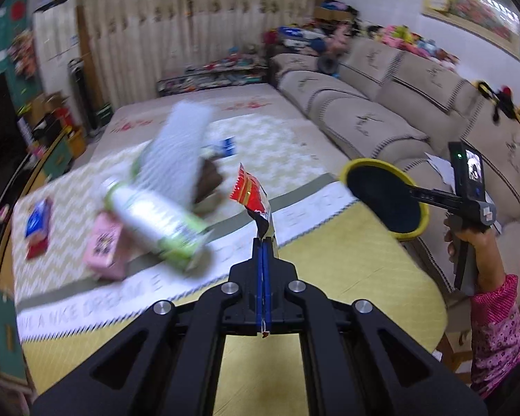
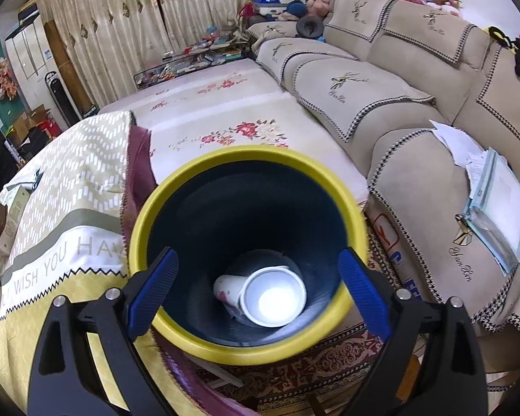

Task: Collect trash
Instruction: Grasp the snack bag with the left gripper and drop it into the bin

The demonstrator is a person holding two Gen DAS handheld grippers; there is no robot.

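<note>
My left gripper (image 1: pixel 264 242) is shut on a red and silver snack wrapper (image 1: pixel 251 196), held above the table. The yellow-rimmed dark bin (image 1: pixel 386 201) is held to its right, tilted toward it. In the right wrist view my right gripper (image 2: pixel 256 291) has its blue fingers (image 2: pixel 156 284) either side of the bin (image 2: pixel 246 346), gripping its rim. Two white paper cups (image 2: pixel 260 294) lie at the bin's bottom. On the table lie a blurred white-green bottle (image 1: pixel 156 222), a pink pack (image 1: pixel 104 248) and a white foam sleeve (image 1: pixel 180 152).
The table (image 1: pixel 346 260) has a yellow cloth with a chevron runner. A red-blue packet (image 1: pixel 38 225) lies at its left. A beige sofa (image 2: pixel 416 111) with papers (image 2: pixel 492 201) runs along the right. A low floral platform (image 2: pixel 218 111) lies beyond.
</note>
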